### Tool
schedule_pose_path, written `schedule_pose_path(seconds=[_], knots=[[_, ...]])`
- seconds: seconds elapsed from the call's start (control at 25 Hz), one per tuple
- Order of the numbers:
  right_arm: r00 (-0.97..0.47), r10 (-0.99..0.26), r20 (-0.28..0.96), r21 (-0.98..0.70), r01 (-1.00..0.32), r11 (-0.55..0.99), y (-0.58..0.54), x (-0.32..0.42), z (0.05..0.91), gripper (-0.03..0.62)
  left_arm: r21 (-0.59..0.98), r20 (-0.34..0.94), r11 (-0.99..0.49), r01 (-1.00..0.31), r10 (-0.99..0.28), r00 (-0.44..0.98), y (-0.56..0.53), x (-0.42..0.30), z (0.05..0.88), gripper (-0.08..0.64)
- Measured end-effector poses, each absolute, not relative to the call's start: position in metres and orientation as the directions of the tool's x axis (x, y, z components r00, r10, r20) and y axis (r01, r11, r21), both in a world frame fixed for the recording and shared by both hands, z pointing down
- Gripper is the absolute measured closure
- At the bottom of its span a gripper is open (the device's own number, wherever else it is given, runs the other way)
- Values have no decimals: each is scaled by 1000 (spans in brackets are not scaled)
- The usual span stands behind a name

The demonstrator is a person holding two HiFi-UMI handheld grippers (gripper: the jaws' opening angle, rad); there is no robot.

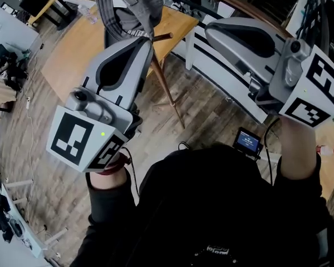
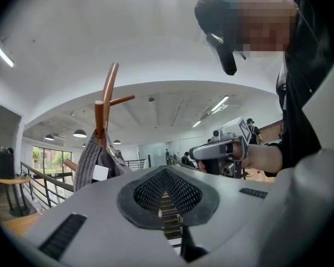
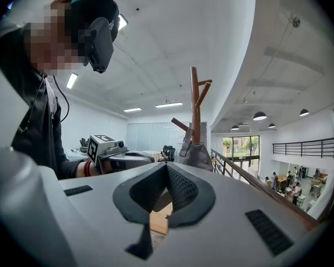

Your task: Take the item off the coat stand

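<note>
- The left gripper point(image 2: 166, 174) is held level with its jaws closed together; nothing is gripped between them.
- The right gripper point(image 3: 167, 170) is likewise closed and empty.
- The grey striped bag point(image 2: 97, 163) is hung on the wooden coat stand point(image 2: 100, 113), below its upper pegs.
- The bag is seen beyond both grippers and is touched by neither.

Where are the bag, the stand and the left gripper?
bag point(image 2: 86, 166), left gripper view, its striped side.
stand point(image 2: 99, 118), left gripper view, the upright pole.
left gripper point(image 2: 166, 170), left gripper view, where its shut tips meet.
</note>
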State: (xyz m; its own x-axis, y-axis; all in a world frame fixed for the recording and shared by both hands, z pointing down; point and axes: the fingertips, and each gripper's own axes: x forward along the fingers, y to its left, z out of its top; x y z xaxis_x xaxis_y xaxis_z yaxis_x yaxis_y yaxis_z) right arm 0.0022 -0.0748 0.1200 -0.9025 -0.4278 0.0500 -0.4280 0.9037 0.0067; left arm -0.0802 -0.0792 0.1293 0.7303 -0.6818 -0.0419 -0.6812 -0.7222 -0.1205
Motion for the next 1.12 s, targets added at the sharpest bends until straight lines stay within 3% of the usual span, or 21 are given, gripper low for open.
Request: schedule_pose_path(seconds=[1.12], knots=[[-936, -346, 67, -77, -350, 933, -143, -2, 134, 575, -19, 4, -622, -783, -783, 622, -135, -104, 160, 560]])
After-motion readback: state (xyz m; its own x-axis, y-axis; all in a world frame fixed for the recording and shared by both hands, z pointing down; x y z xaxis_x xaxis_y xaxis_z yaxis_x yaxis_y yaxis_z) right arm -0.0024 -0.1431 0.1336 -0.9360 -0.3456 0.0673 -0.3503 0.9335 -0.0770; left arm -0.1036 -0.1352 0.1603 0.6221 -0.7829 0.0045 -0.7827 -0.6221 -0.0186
